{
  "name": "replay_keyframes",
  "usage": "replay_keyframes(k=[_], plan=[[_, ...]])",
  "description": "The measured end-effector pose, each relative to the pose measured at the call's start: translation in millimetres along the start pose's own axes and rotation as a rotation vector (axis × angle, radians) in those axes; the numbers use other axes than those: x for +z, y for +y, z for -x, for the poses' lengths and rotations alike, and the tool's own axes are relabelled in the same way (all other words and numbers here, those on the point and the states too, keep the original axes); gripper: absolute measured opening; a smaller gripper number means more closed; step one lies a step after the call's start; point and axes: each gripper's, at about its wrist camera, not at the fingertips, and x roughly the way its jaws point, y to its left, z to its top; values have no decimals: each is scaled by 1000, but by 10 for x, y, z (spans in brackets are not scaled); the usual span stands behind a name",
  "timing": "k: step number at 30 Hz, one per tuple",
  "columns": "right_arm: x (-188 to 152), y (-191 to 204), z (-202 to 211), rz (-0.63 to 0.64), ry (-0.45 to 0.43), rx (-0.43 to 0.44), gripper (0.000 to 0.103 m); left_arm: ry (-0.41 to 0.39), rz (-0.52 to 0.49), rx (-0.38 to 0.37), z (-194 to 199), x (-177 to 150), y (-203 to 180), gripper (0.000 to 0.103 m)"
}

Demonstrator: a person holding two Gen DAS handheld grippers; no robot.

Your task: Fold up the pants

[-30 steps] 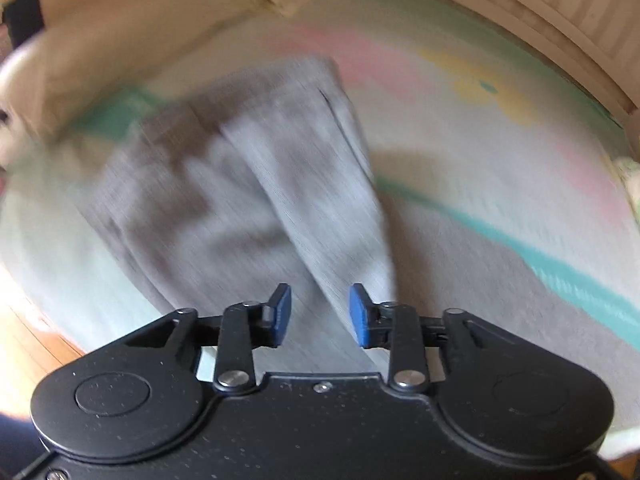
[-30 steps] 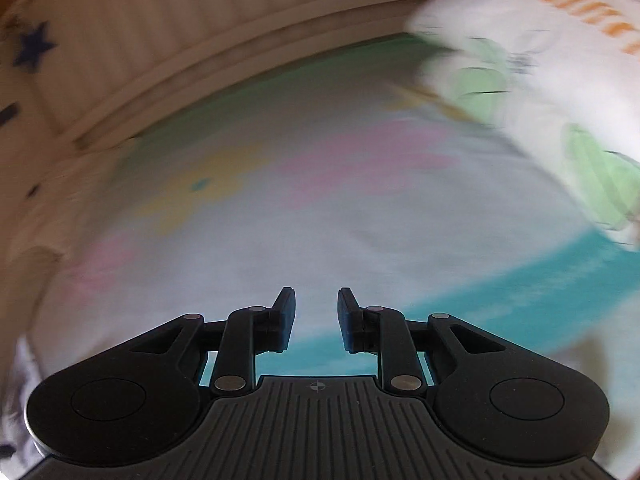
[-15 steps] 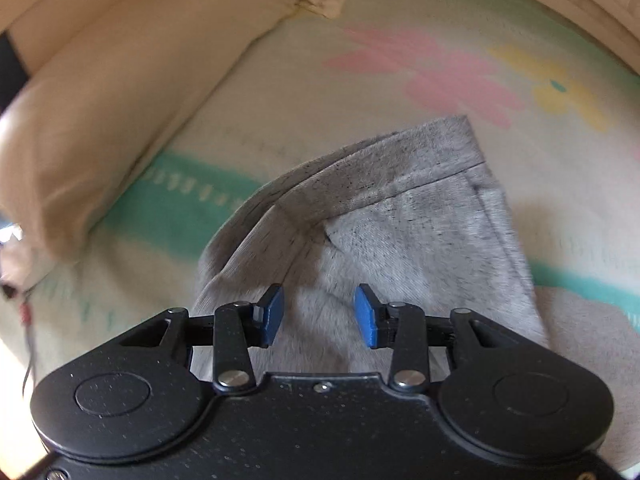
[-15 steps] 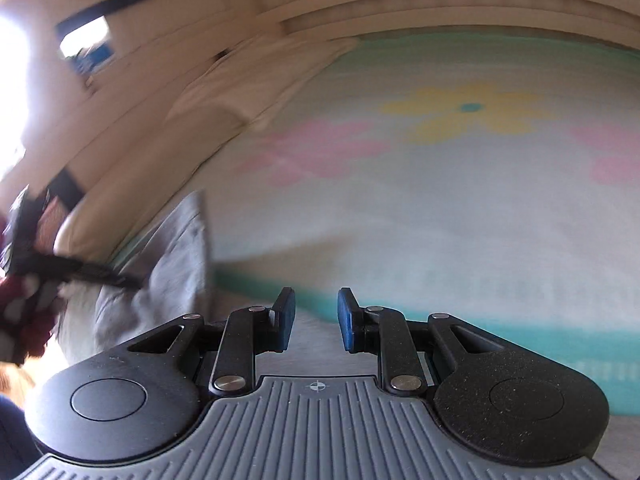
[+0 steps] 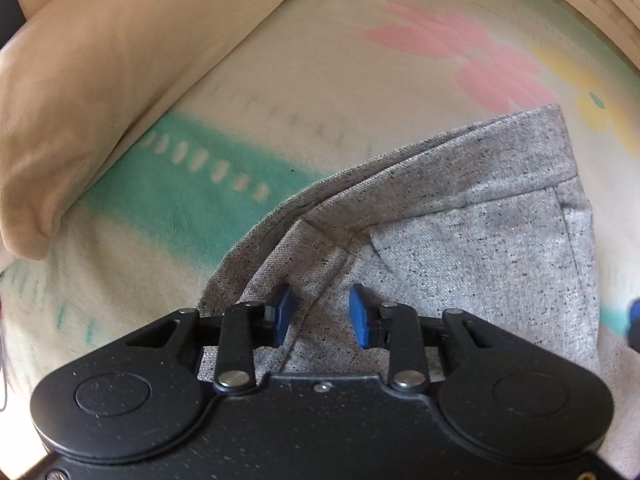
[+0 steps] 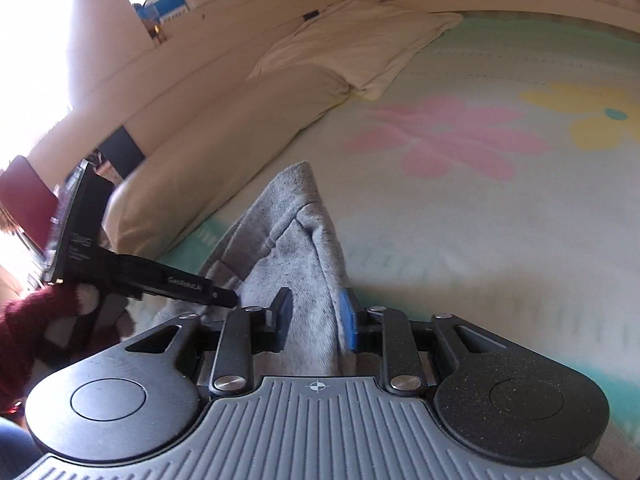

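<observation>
While my left claw (image 5: 318, 314) closes, spread over the grey pants (image 5: 460, 236) on the bed (image 5: 320, 80), it may pinch one layer. Right view: right claw (image 6: 314, 318) opening astride a raised fold; fabric could slip free.

Open blanket (image 6: 500, 220) stretches wide beyond the gray pants (image 5: 460, 240), its flowered surface offering free passage toward the far rail. A long cream pillow (image 5: 100, 80) walls off the left side, with a second pillow (image 6: 360, 52) behind it at the corner. The left gripper (image 6: 224, 300) itself crowds the pants' near-left edge; a dark-red sleeve (image 6: 28, 328) fills the space behind it.
</observation>
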Motion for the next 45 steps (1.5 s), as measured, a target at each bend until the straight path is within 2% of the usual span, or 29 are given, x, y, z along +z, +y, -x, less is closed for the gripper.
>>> replay_keyframes(k=[3, 7, 10, 13, 18, 20, 22, 26, 29, 31, 33, 35, 37, 41, 45], plan=[[-24, -1, -100, 11, 15, -21, 29, 3, 4, 0, -1, 5, 29, 38], [-33, 29, -197, -18, 31, 39, 29, 11, 22, -24, 3, 13, 91, 37], [-42, 159, -118, 1, -3, 93, 5, 20, 21, -30, -2, 38, 143, 30], [-96, 373, 60, 47, -41, 153, 5, 3, 61, -24, 91, 98, 307, 30], [-263, 830, 190, 171, -47, 231, 4, -77, 228, 87, 335, 163, 776, 30], [-366, 1003, 159, 222, -28, 234, 4, -93, 288, 111, 409, 152, 943, 30], [-510, 1191, 82, 298, -4, 221, 4, -122, 303, 139, 491, 140, 1027, 30], [-833, 1454, -84, 401, 52, 203, 0, -189, 291, 171, 657, 125, 1043, 30], [-1049, 1623, -125, 501, 43, 140, 1, -226, 245, 176, 766, 108, 924, 30], [-1103, 1641, -64, 493, -27, 79, 2, -233, 177, 180, 760, 111, 803, 30], [-1130, 1646, 41, 503, -114, -11, 9, -229, 102, 194, 716, 106, 682, 30], [-1145, 1641, 96, 553, -184, -82, 38, -223, 47, 211, 702, 103, 588, 30], [-1154, 1672, 68, 631, -193, -104, 50, -224, 30, 222, 677, 122, 562, 30], [-1258, 1826, -54, 741, -159, -84, 50, -212, 69, 204, 666, 170, 595, 30], [-1333, 1864, -222, 834, -141, -137, 47, -203, 52, 224, 654, 169, 553, 30]])
